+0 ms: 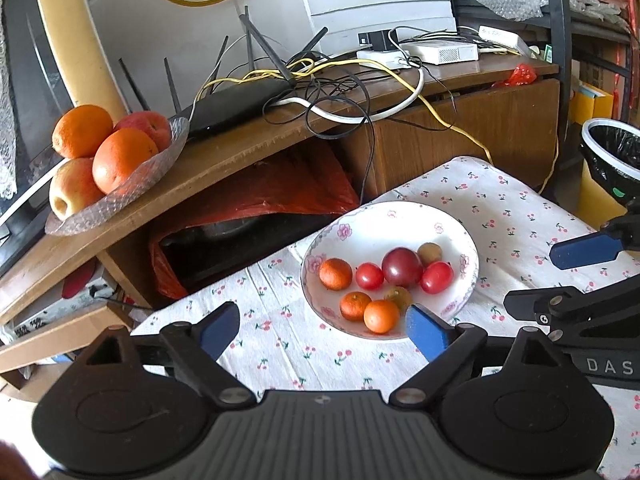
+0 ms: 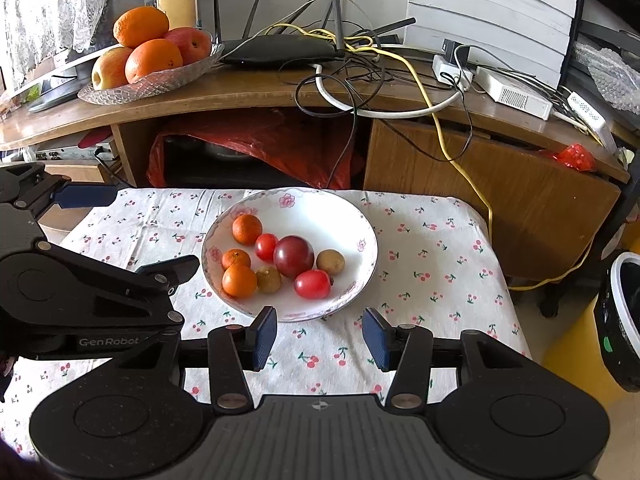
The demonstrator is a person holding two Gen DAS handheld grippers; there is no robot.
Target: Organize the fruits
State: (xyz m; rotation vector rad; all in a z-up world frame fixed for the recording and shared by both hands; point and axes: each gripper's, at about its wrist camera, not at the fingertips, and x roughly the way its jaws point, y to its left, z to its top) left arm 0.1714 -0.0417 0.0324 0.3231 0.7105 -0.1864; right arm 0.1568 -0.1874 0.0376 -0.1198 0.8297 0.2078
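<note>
A white flowered bowl [image 1: 448, 224] [image 2: 320, 208] sits on the cherry-print cloth and holds several small fruits: three mandarins [image 2: 239, 280], two red tomatoes [image 2: 313, 284], a dark plum [image 2: 293, 256] and two brown kiwis [image 2: 330, 261]. A glass dish [image 1: 156, 168] [image 2: 160, 80] on the wooden desk holds oranges [image 1: 124, 159] [image 2: 153, 60] and apples. My left gripper [image 1: 320, 330] is open and empty just before the bowl's near rim. My right gripper [image 2: 319, 334] is open and empty in front of the bowl.
The desk [image 2: 248, 92] behind the table carries a black router [image 2: 280, 50], tangled cables and white boxes. A red bag [image 2: 272, 140] fills the shelf under it. A bin with a black liner [image 1: 612, 152] [image 2: 624, 320] stands at the right of the table.
</note>
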